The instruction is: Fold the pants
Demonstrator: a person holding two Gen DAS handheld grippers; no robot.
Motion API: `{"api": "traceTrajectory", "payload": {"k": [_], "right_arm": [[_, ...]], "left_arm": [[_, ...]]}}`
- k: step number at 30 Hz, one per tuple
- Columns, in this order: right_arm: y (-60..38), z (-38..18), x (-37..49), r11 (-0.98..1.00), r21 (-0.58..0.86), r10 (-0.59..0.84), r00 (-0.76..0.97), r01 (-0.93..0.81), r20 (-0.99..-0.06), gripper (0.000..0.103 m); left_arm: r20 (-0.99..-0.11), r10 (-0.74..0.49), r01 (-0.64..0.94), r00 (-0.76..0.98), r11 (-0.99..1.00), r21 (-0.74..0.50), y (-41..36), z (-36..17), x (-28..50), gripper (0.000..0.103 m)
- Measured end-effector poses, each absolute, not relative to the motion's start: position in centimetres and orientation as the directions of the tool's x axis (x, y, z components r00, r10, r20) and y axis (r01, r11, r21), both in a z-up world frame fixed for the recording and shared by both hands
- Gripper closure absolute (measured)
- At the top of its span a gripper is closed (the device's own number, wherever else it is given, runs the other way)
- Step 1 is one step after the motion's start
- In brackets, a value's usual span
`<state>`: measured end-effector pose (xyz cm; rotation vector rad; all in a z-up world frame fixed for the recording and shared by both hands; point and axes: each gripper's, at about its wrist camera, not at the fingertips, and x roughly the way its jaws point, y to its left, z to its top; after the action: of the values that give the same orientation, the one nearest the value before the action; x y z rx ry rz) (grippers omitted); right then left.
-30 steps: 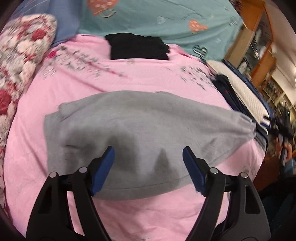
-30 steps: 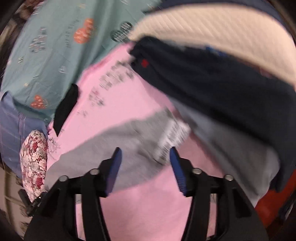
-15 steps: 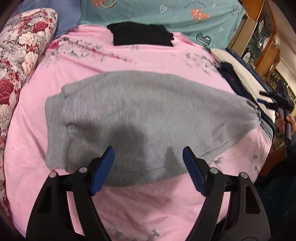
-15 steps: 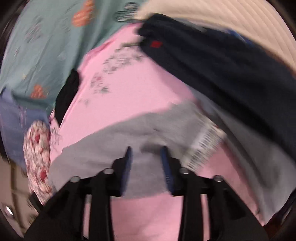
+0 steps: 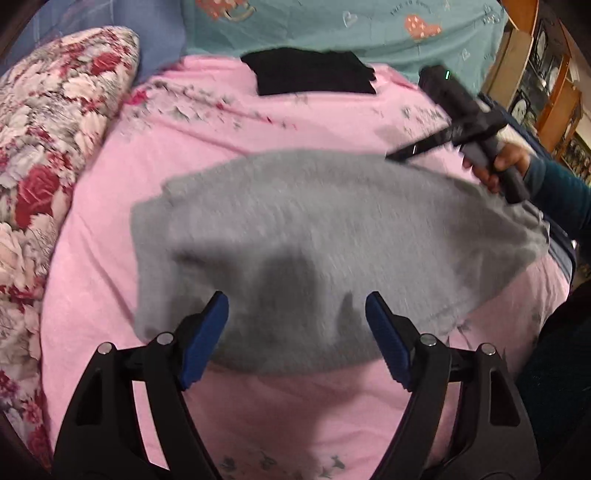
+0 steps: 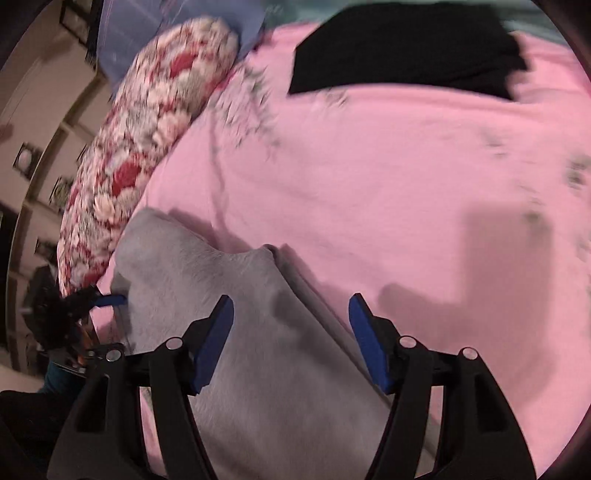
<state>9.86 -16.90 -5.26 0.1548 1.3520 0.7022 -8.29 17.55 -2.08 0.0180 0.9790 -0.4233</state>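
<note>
Grey pants (image 5: pixel 314 240) lie spread crosswise on the pink bedsheet (image 5: pixel 295 417). My left gripper (image 5: pixel 297 332) hovers open over their near edge, nothing between its blue pads. In the left wrist view a hand (image 5: pixel 498 166) holds my right gripper (image 5: pixel 413 147) above the pants' far right part. In the right wrist view the pants (image 6: pixel 258 369) run under my right gripper (image 6: pixel 291 339). Its jaws are opening and its pads press on nothing. One blue pad (image 6: pixel 110 300) of the left gripper shows at the pants' left edge.
A folded black garment (image 5: pixel 310 72) lies at the back of the bed. A floral pillow (image 5: pixel 48 129) lines the left side, and a teal blanket (image 5: pixel 332 29) lies behind. Wooden shelves (image 5: pixel 535 74) stand to the right. Dark clothes (image 5: pixel 561 251) hang off the bed's right edge.
My right gripper swung from the pants' right end over to their far edge, rolling as it went, and widened its jaws. My left gripper stayed over the near edge.
</note>
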Motion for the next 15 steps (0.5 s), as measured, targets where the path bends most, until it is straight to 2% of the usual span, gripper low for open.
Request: {"api": "traceTrajectory", "payload": {"k": [3,4,5,6,9,11,12,15], "right_arm": [[-15.1,-7.4,10.9,0.745,0.525,0.564,-0.033,-0.411,-0.825,0.037],[-14.5,-7.4,11.2,0.719,0.549,0.592,-0.039,-0.425,-0.805,0.045],[-14.2,-7.5,11.2,0.690,0.584,0.618,-0.071,-0.427,-0.783,0.058],[-14.0,-7.5,10.8,0.687,0.595,0.622,-0.086,-0.418,-0.778,0.082],[-13.3,-5.9,9.9,0.702,0.515,0.572,-0.041,-0.492,-0.819,0.093],[-13.8,-4.0,10.5,0.727,0.477,0.565,0.034,-0.494,-0.825,0.096],[-14.3,-2.7,11.1,0.742,0.449,0.558,0.089,-0.498,-0.825,0.100],[-14.3,-2.1,12.5,0.809,0.326,0.469,0.203,-0.489,-0.860,0.103]], "left_arm": [[-0.825,-0.294,0.300,0.482,0.940,-0.160,18.4,-3.1,-6.4,0.021],[-0.842,-0.273,0.274,0.465,0.949,-0.156,18.7,-4.0,-5.7,0.021],[-0.852,-0.261,0.257,0.453,0.954,-0.156,18.9,-4.9,-5.2,0.021],[-0.849,-0.264,0.255,0.457,0.954,-0.159,18.9,-5.2,-5.1,0.021],[-0.839,-0.268,0.255,0.474,0.954,-0.160,18.8,-4.7,-5.2,0.021],[-0.845,-0.256,0.253,0.469,0.956,-0.149,18.7,-5.0,-5.1,0.020],[-0.852,-0.240,0.253,0.464,0.958,-0.132,18.5,-5.2,-5.1,0.020],[-0.852,-0.223,0.258,0.474,0.960,-0.108,18.3,-5.0,-5.3,0.020]]}}
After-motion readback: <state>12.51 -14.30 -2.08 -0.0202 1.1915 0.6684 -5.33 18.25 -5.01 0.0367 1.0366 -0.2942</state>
